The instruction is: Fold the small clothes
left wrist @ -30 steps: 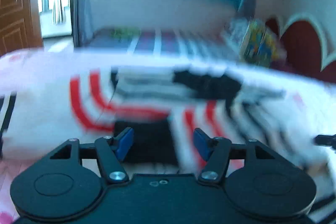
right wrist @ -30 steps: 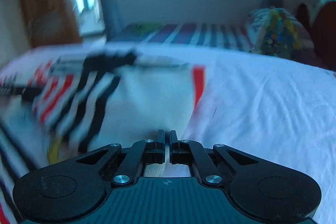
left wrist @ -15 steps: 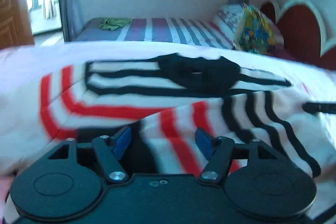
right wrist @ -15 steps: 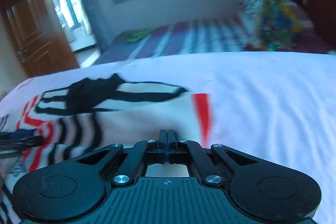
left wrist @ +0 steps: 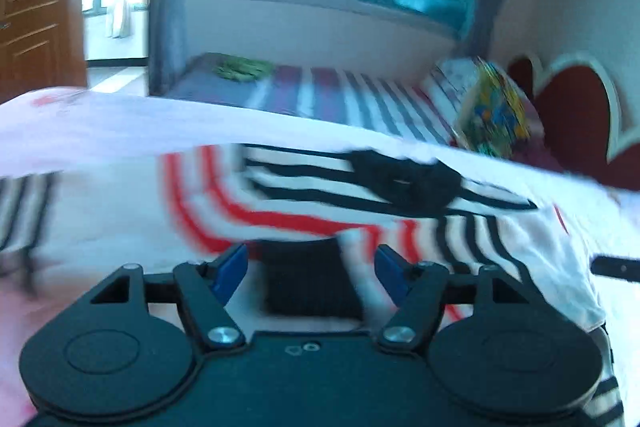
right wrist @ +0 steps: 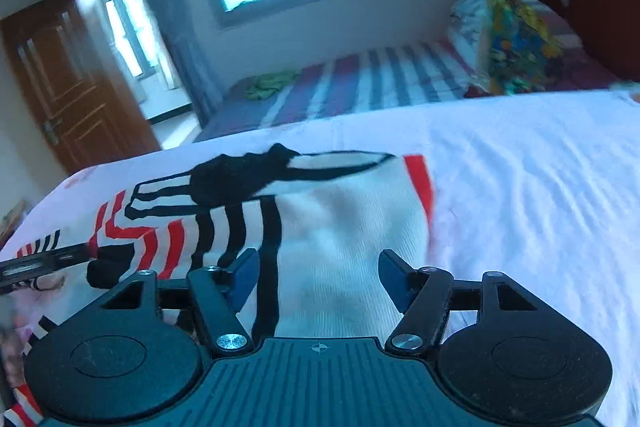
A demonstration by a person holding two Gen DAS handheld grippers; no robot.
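A small white garment [left wrist: 312, 203] with red and black stripes and a black collar lies folded on the white bed sheet [right wrist: 532, 195]. It also shows in the right wrist view [right wrist: 344, 227]. My left gripper [left wrist: 310, 269] is open, low over the garment's near edge, with a black patch between its blue pads. My right gripper [right wrist: 318, 275] is open over the garment's white part, holding nothing. The left gripper's tip [right wrist: 44, 263] shows at the left edge of the right wrist view, and the right gripper's tip [left wrist: 616, 267] at the right edge of the left wrist view.
A second bed with a striped cover [right wrist: 360, 83] stands behind, with a green cloth [right wrist: 272, 85] and a colourful pillow [right wrist: 516, 47] on it. A red headboard [left wrist: 576, 115] is at the right. A wooden door [right wrist: 68, 83] is at the left.
My right gripper has opened and let go of the garment's edge, which now lies flat. The left gripper stays open and the view has shifted slightly.
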